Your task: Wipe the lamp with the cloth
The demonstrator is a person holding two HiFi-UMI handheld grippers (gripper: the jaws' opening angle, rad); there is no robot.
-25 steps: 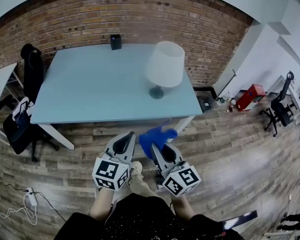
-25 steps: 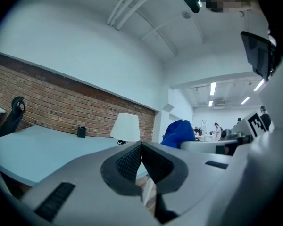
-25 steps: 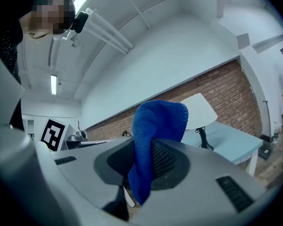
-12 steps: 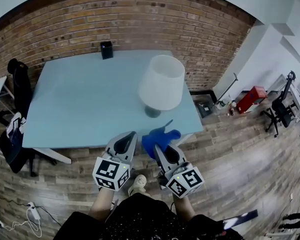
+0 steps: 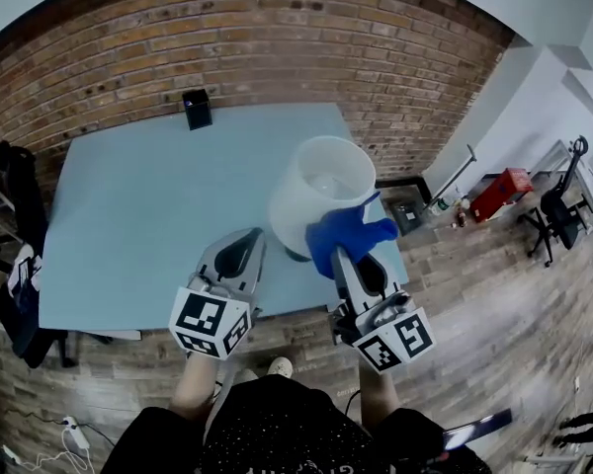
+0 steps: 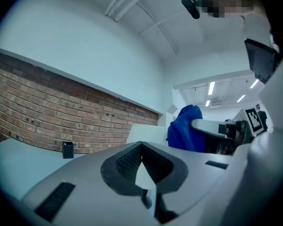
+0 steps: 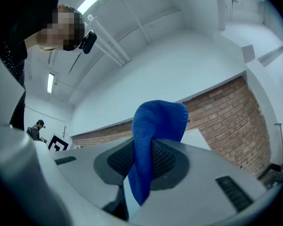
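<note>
A white lamp (image 5: 311, 191) with a drum shade stands near the right front of the pale blue table (image 5: 138, 215). My right gripper (image 5: 346, 253) is shut on a blue cloth (image 5: 348, 230), which hangs just right of the shade's lower edge. The same cloth (image 7: 153, 145) sticks up from between the closed jaws in the right gripper view. Left of the lamp, my left gripper (image 5: 243, 250) hovers over the table's front part, shut with nothing in it. In the left gripper view the cloth (image 6: 185, 133) shows beyond the jaws, in front of the shade (image 6: 144, 134).
A small black box (image 5: 196, 109) stands at the table's far edge against the brick wall. A black chair (image 5: 15, 181) is at the left. A red case (image 5: 499, 194) and another chair (image 5: 556, 205) sit on the wood floor at the right.
I have stepped closer to the table. Both grippers moved forward and now reach over its front edge. The right one has carried the cloth up beside the lamp shade.
</note>
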